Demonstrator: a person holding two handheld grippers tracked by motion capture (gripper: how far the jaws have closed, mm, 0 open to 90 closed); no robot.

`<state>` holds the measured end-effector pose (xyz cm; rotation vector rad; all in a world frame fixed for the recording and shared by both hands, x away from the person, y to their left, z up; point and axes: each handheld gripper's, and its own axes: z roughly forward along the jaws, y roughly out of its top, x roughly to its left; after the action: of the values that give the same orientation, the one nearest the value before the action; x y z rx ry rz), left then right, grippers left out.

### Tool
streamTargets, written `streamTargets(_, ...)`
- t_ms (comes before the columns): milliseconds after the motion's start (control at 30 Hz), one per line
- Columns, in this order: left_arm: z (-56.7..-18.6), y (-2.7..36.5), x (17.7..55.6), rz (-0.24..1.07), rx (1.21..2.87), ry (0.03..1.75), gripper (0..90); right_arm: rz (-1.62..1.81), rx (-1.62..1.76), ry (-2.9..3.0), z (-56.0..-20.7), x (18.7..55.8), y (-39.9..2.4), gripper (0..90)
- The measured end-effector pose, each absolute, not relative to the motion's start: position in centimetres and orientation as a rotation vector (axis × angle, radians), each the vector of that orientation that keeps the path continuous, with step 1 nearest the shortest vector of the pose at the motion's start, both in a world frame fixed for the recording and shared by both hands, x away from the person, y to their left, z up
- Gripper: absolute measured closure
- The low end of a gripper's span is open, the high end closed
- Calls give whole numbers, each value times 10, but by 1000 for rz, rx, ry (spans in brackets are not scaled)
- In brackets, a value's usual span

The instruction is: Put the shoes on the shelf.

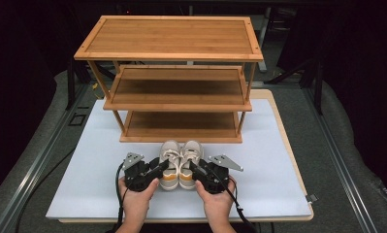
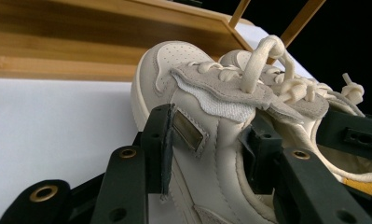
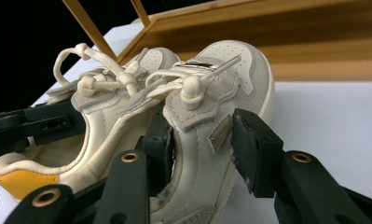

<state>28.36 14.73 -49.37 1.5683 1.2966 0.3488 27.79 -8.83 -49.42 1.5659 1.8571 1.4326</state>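
Observation:
A pair of small cream sneakers with orange heels stands side by side on the white mat (image 1: 94,165), toes toward the shoe rack. My left gripper (image 1: 162,165) is shut on the outer side wall of the left sneaker (image 1: 170,151), one jaw outside and one inside the opening. The left gripper view shows its pads (image 2: 161,144) pinching that wall of the left sneaker (image 2: 174,65). My right gripper (image 1: 194,167) is shut the same way on the right sneaker (image 1: 193,150), whose toe (image 3: 239,60) shows in the right gripper view. Whether the soles touch the mat I cannot tell.
A three-tier bamboo shoe rack (image 1: 176,36) stands just beyond the sneakers, and its bottom shelf (image 1: 181,121) is bare. The mat lies on a wooden table (image 1: 292,155) with free room left and right of the hands. Dark floor and metal rails surround the table.

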Motion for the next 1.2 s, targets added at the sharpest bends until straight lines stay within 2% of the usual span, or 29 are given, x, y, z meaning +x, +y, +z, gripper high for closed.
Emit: streamTargets(1200,-421,152,288,437,1534,1209,592,1478,1437,1813,-421,284,-84,591)
